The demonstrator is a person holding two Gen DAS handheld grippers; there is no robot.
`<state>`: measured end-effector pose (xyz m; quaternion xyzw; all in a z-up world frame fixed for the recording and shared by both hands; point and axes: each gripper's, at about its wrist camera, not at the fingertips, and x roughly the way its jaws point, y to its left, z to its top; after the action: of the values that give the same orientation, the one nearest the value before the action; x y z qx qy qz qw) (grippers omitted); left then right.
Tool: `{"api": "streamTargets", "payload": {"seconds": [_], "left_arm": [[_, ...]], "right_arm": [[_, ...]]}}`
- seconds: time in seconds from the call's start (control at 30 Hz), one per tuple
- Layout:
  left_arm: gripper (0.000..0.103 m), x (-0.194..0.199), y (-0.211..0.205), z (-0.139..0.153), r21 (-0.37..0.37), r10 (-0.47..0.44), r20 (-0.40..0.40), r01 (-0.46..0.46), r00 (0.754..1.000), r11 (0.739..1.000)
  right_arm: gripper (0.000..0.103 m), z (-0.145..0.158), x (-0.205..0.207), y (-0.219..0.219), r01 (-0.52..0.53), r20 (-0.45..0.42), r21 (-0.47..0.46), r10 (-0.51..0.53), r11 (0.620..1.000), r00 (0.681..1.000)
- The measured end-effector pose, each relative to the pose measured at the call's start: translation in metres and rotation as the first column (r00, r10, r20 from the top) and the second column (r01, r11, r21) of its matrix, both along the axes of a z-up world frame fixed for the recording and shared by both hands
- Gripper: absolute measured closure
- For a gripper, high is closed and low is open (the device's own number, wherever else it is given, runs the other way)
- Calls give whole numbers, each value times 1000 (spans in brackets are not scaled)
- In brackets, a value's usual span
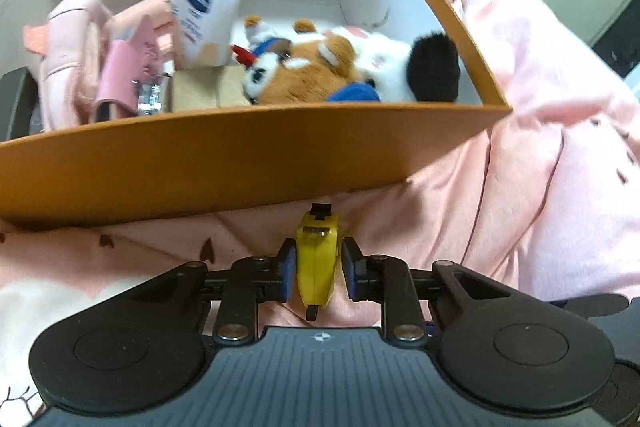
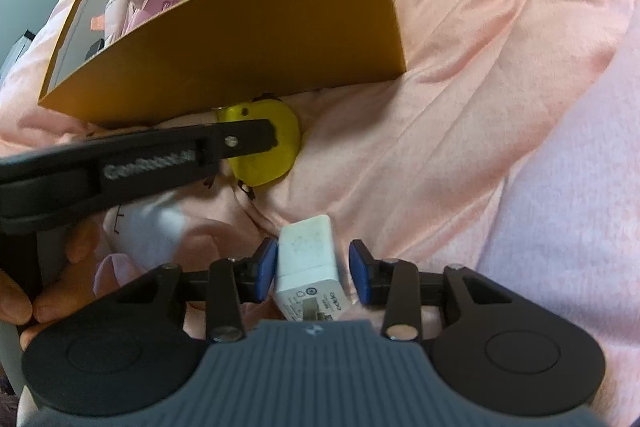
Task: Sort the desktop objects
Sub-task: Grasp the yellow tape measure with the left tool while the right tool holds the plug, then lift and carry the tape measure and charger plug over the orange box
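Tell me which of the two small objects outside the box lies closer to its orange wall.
The yellow tape measure, lying right at the foot of the orange box. The white charger sits farther out on the pink blanket.

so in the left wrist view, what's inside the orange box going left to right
pink pouch → white tube → brown and white plush → black and white plush, all inside the orange box

The box point(image 1: 224, 163) sat on the blanket point(image 1: 520, 187), holding a tube point(image 1: 200, 11) left of the plush toys point(image 1: 320, 67) (tube leaning upright); a tape measure point(image 2: 272, 143) lay before it, with a charger point(image 2: 308, 259) nearer still.
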<state>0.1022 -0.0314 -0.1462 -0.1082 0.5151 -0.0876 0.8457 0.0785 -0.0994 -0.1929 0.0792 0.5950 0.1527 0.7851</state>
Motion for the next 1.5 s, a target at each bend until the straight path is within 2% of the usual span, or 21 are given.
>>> {"api": "streamTargets", "payload": {"seconds": [0.1,0.3,0.5,0.73,0.93,1.1,1.27,1.4,1.5], "left_arm": [[76,-2,-3,-8,16,-5,-30,5,1000,1000],[78,-4,-5,-9,41,-17,-43,19,999,999],[80,-4,-4,-4,33,-33,-44,34,999,999],[81,-17,15,32,-14,-55,-12,54,998,998],[81,-28,28,66,-84,-50,41,53,998,995],[81,-33,30,100,-108,-54,121,68,991,992],[80,-29,28,132,-106,-56,211,79,976,991],[80,-20,32,151,-93,-38,272,66,962,994],[80,-7,37,156,-79,-8,295,33,956,996]], "right_arm": [[60,-6,2,5,-17,-12,-11,17,1000,1000],[62,-8,2,12,-41,-12,-31,41,999,999],[62,-2,1,8,-17,-3,-1,17,1000,1000],[62,17,0,3,20,37,61,-22,998,999],[62,48,-9,1,24,158,70,-35,997,987],[62,85,-18,7,32,316,57,-49,998,948],[62,119,-25,7,29,482,29,-39,999,875],[62,132,-19,5,74,562,23,-74,997,824],[62,127,-6,12,126,626,-14,-89,992,775]]}}
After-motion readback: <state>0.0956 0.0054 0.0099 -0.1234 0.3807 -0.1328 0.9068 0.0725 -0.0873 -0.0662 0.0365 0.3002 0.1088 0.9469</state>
